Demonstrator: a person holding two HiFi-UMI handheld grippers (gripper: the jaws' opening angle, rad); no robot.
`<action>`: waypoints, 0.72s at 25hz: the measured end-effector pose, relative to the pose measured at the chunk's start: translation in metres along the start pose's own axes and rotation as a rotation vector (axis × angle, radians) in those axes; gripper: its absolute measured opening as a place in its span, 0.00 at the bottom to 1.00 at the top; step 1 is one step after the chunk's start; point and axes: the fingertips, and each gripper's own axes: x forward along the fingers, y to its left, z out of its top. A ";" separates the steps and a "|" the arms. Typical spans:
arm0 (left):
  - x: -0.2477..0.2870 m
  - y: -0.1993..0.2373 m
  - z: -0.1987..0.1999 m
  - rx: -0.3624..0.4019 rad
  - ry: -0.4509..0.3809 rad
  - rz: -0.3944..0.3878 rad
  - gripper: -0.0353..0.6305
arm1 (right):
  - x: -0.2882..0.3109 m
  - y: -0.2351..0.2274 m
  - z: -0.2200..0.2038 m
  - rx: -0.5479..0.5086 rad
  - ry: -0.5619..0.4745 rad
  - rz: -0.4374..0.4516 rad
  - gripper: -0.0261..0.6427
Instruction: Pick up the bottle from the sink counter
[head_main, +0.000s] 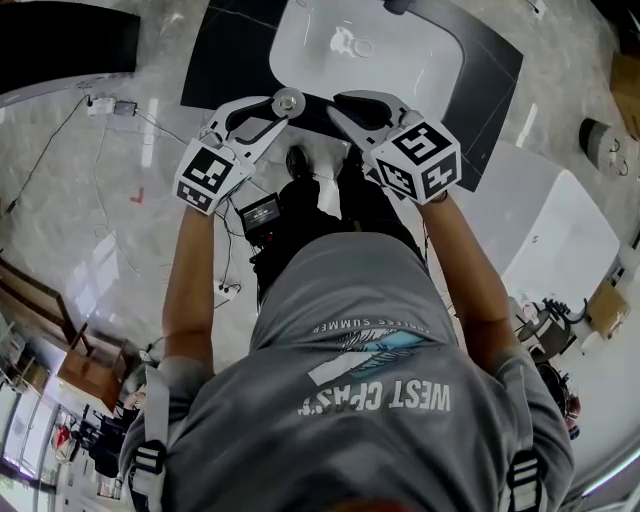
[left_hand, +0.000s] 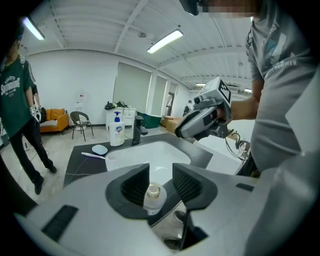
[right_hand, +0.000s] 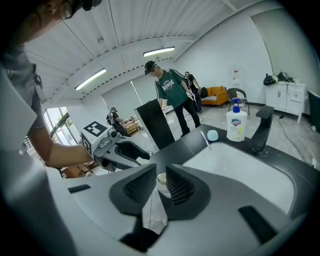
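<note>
The bottle (left_hand: 153, 196) stands at the counter's (left_hand: 80, 165) near edge, loose between my left claw's (left_hand: 161, 172) half-spread jaws, nearer the left pad. An off-centre squeeze could topple it, or my narrowly parted right claw (right_hand: 161, 176) — just right — could bump it.

- My left gripper (left_hand: 160, 182) is white, and its ridged pads (left_hand: 135, 184) are black.
- My right gripper (right_hand: 161, 185) is white and black too.
- Each cube (head_main: 210, 175) has black and white squares.
- The bottle (left_hand: 153, 196) is see-through with a pale cap.
- The sink (head_main: 400, 60) is white.
- The counter (head_main: 220, 60) is dark grey.
- The soap bottle (left_hand: 116, 131) is white with a blue top and a blue label.
- The tap (left_hand: 137, 131) is black.
- My shirt (head_main: 380, 330) is grey with white letters.
- I see another person's green shirt (right_hand: 172, 92).
- The sofa (left_hand: 52, 119) is orange.
</note>
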 end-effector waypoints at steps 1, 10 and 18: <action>0.002 0.000 -0.001 0.006 0.002 -0.004 0.28 | 0.003 0.000 -0.001 -0.001 0.006 0.005 0.12; 0.012 -0.009 -0.018 0.072 0.031 -0.036 0.44 | 0.021 0.010 -0.013 0.001 0.038 0.055 0.22; 0.023 -0.009 -0.033 0.094 0.061 -0.040 0.49 | 0.035 0.018 -0.024 0.000 0.068 0.106 0.32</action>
